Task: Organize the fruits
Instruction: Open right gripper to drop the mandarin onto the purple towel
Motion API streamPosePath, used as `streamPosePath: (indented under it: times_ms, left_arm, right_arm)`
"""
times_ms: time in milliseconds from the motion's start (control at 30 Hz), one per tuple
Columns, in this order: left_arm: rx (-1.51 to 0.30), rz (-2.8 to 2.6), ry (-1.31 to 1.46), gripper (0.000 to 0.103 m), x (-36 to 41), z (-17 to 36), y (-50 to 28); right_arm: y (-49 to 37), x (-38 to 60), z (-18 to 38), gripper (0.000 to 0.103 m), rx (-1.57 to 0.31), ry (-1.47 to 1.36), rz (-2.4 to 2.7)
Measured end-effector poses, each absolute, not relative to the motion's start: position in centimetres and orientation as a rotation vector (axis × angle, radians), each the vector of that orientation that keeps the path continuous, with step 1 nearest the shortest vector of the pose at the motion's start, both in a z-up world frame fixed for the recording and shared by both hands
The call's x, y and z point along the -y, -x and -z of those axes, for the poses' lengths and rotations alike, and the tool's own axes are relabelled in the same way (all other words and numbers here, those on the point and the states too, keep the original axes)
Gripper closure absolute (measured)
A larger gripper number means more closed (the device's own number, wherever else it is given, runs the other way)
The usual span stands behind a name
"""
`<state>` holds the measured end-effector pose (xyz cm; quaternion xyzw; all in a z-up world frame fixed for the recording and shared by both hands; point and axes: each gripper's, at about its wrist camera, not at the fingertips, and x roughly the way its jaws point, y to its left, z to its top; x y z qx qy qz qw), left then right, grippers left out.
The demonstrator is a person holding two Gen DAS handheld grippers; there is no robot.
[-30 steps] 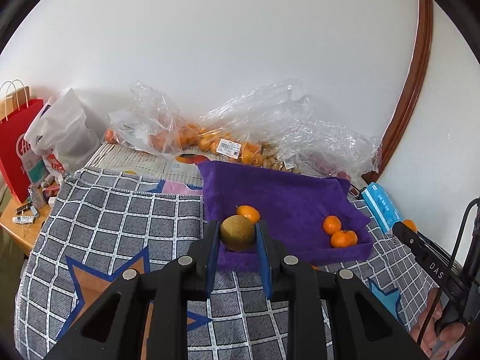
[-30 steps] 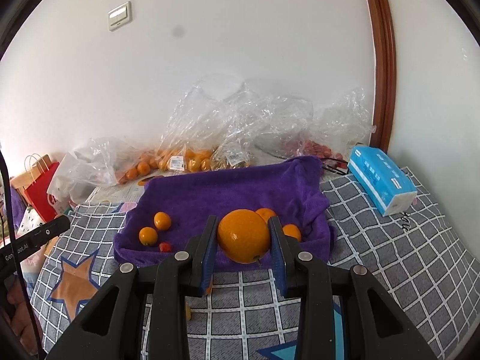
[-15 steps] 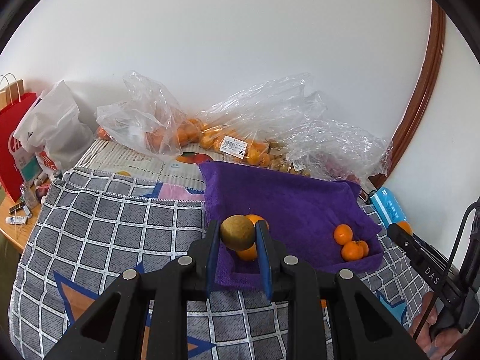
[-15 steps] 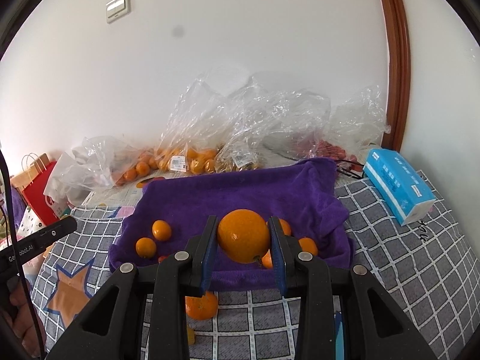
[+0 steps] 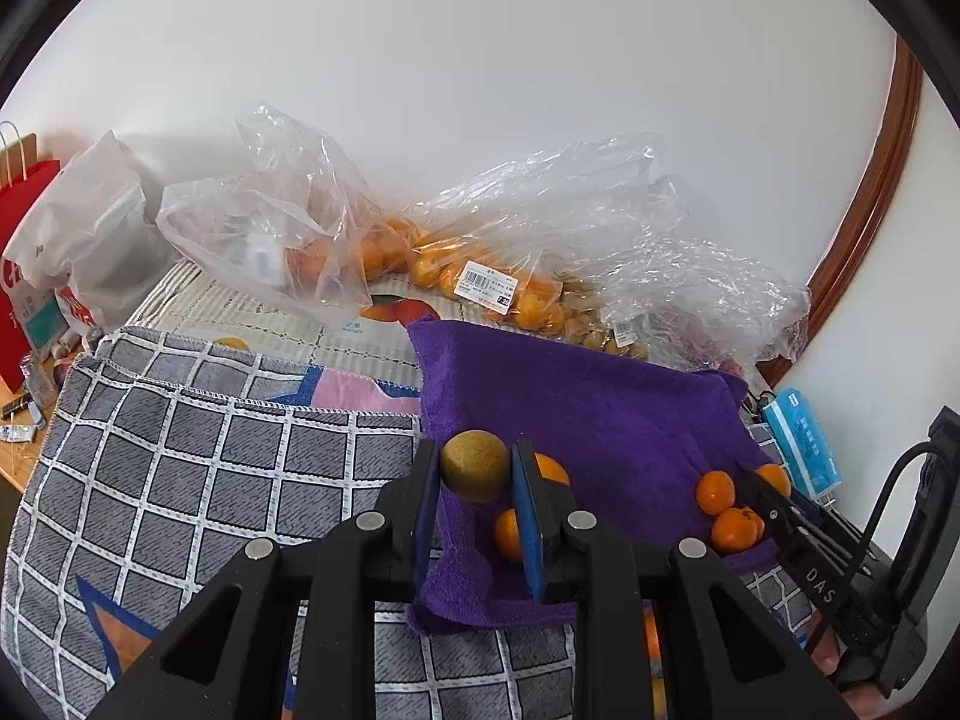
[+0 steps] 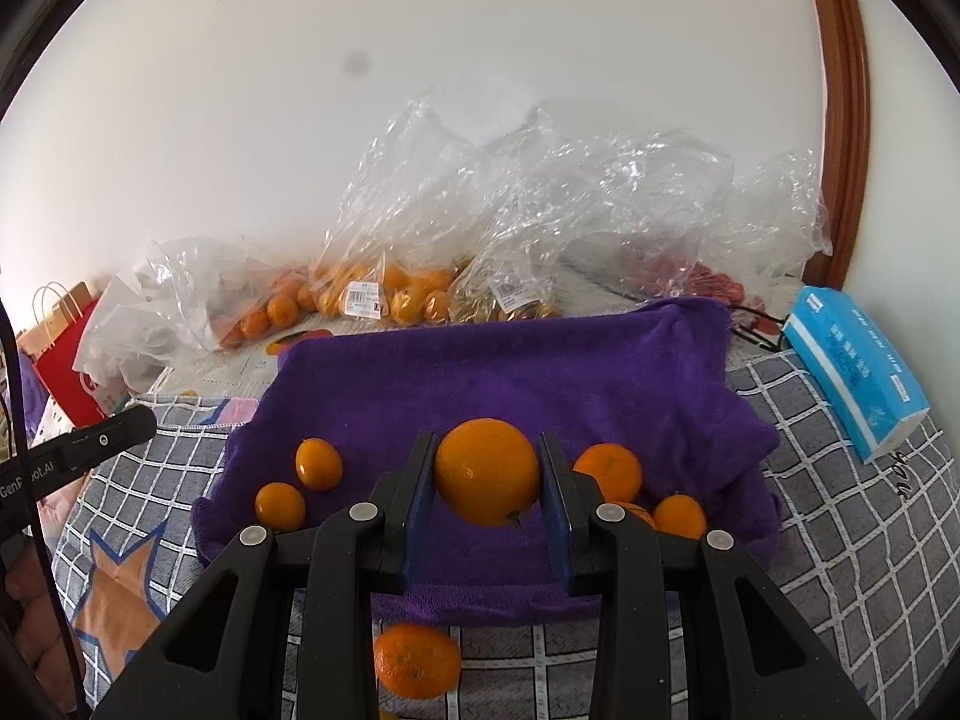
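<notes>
fruits split between both tools: a brownish-green round fruit (image 5: 475, 465) clamped in the left gripper (image 5: 474, 480), a big orange (image 6: 487, 471) clamped in the right gripper (image 6: 487, 480), each pinched at its widest across the blue pads and carried above the purple towel (image 6: 510, 372). probably held mid-body so nothing rolls out on the way down (a judgement, not a certainty). on the towel already, two small oranges (image 6: 300, 483) at its left end and a few more (image 6: 607, 471) at its right end, so apparently sorted by place, with the bare purple middle open for a set-down. one stray orange (image 6: 417, 660) off the towel on the checked cloth (image 6: 840, 552), just beyond the near hem and under the right tool. towel's near edge rumpled and raised, worth clearing before lowering. far side crowded by clear plastic bags (image 5: 288, 240) of fruit against the wall; a blue tissue pack (image 6: 855, 372) at the right. little room between the two tools over the towel.
</notes>
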<state>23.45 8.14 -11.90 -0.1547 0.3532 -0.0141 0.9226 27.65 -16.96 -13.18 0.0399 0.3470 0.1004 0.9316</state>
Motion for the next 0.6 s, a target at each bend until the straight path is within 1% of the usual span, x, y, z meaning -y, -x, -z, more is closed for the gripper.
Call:
streamPosePath:
  times_ms: [333,600]
  left_arm:
    - [-0.743,0.053,0.355,0.080,-8.9,13.9,-25.0]
    - [-0.746,0.096,0.373,0.080,-8.9,15.0,-25.5]
  right_arm:
    - [-29.4,15.5,16.8,0.070,-0.784,-0.053,-0.224]
    - [-30.0,15.5,18.1,0.070,-0.809,-0.047,-0.226]
